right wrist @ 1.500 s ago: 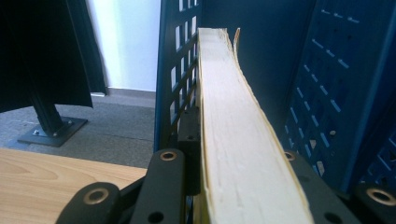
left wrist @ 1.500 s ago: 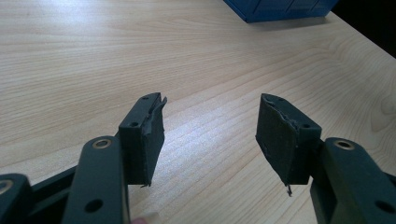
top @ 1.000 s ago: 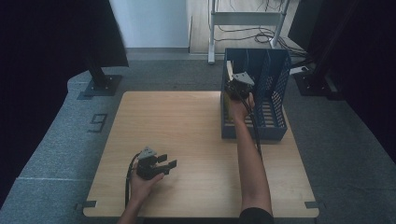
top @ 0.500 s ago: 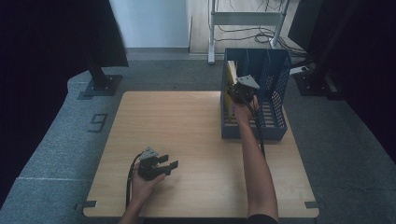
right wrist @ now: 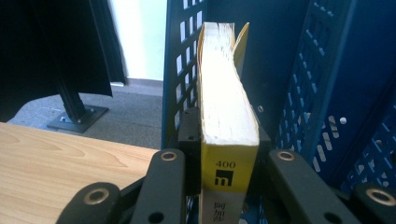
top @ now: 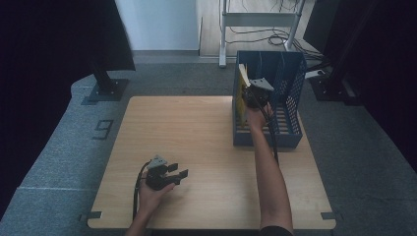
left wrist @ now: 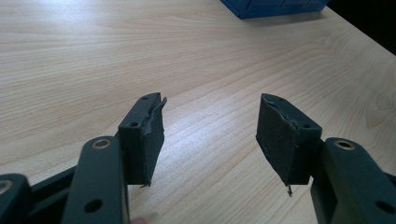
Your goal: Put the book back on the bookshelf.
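A yellow book (right wrist: 227, 116) stood upright on its edge inside a blue perforated rack (top: 290, 83), at the rack's left side, just beside its left wall. In the right gripper view the book's page edges faced up and toward the camera, slightly fanned at the far end, and its yellow spine end carried a small black mark and printed characters. The right gripper (top: 252, 92) was clamped on this book: its two black jaws had just been closing, and they pressed on the book's two covers, one on each side, with the book filling the space between them. The gripper held the book at its near end, so that most of the book stretched away from the jaws into the rack.

In the high view the rack sat on the far right part of a light wooden table (top: 196, 128), its open front facing the person. The person's right forearm reached forward across the table to the rack, with the gripper's cable trailing back along it.

The left gripper (top: 172, 174) lay low over the near left part of the table, held in the person's left hand, well apart from the rack and the book. Its jaws stood apart with nothing between them, and in the left gripper view bare wood showed through the gap, with a corner of the blue rack at the far edge.

Around the table lay grey carpet, with a black stand foot (top: 105, 88) at the far left.
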`<state>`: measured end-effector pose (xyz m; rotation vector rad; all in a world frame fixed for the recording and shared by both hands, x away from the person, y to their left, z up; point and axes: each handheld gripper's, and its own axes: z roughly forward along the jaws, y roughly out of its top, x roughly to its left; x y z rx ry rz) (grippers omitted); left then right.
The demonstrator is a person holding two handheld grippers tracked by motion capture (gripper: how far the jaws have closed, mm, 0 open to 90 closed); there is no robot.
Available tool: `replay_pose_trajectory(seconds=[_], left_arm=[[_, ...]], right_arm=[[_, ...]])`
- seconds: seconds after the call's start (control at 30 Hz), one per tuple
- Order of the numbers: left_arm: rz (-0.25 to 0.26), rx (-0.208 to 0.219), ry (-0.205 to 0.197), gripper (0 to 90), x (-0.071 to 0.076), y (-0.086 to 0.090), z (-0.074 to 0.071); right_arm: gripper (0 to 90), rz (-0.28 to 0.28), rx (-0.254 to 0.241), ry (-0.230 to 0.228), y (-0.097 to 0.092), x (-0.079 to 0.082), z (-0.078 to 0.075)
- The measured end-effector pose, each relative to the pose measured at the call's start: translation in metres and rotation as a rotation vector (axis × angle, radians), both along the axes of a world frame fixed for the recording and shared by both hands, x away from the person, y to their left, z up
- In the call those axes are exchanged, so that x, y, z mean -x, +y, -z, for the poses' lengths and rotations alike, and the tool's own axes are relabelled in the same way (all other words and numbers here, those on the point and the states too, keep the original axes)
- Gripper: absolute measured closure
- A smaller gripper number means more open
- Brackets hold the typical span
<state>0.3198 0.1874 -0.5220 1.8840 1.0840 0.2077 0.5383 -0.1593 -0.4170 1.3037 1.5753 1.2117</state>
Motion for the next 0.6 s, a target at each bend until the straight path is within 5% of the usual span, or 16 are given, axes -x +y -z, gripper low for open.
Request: replay_pose_trajectory(seconds=[0.6], left_arm=[[0.0, -0.003, 0.003, 41.1, 0.0, 0.0, 0.001]], right_arm=[[68.6, -0.004, -0.017, 0.002, 0.015, 0.003, 0.0]])
